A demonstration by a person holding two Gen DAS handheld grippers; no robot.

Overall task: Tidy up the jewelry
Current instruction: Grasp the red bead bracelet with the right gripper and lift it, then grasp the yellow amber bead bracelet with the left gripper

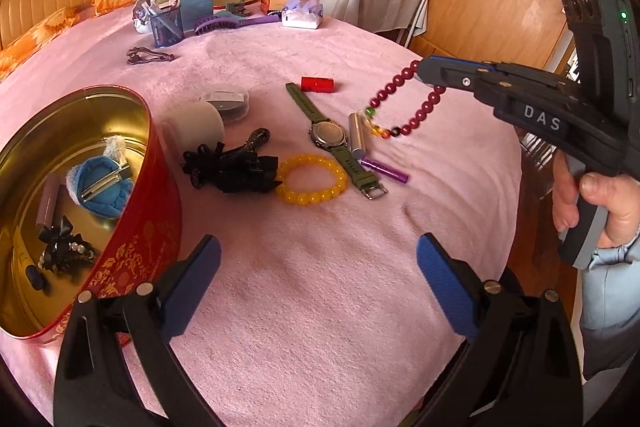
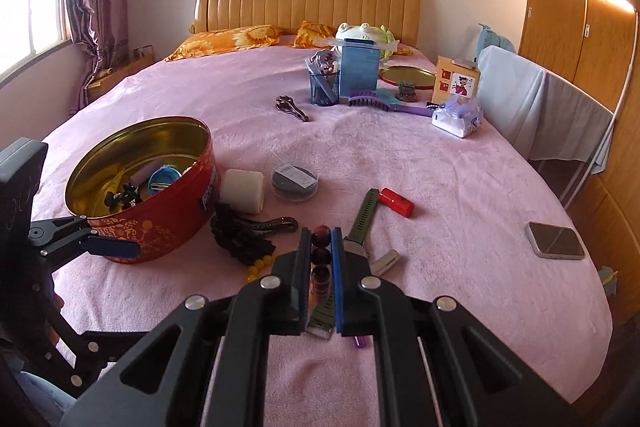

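On the pink bedspread (image 1: pixel 320 287) we see the jewelry spread out beside a red tin (image 1: pixel 136 227), whose gold inside already holds a blue pouch (image 1: pixel 100 191), a black bow with pearls (image 1: pixel 64 247) and a few small items. Our right gripper (image 1: pixel 420 71) is clamped shut on a dark red bead bracelet (image 1: pixel 404 103), which hangs in a loop from its tips above the bed, clear of the cloth; in the right wrist view we see the beads (image 2: pixel 321 255) pinched between the two closed fingers. Our left gripper (image 1: pixel 320 263) stands wide open and holds nothing, its blue pads (image 1: pixel 192 279) hovering low over bare cloth just beside the tin wall. Below the hanging bracelet lie a green watch (image 1: pixel 332 135), a silver tube (image 1: pixel 356 135) touching its right side and a purple tube (image 1: pixel 384 169) just beyond. A yellow bracelet (image 1: pixel 312 179) lies flat near the watch strap, touching a black hair bow (image 1: pixel 232 167) on its left. Farther back we see a red case (image 1: pixel 317 84), a clear round box (image 1: pixel 228 103) and a white round thing (image 1: pixel 200 123) near the tin. At the head of the bed stand a mesh cup (image 1: pixel 166 25), a purple brush (image 1: pixel 236 23) and a tissue pack (image 1: pixel 302 17). In the right wrist view a phone (image 2: pixel 555 240) lies well apart near the bed's right edge.
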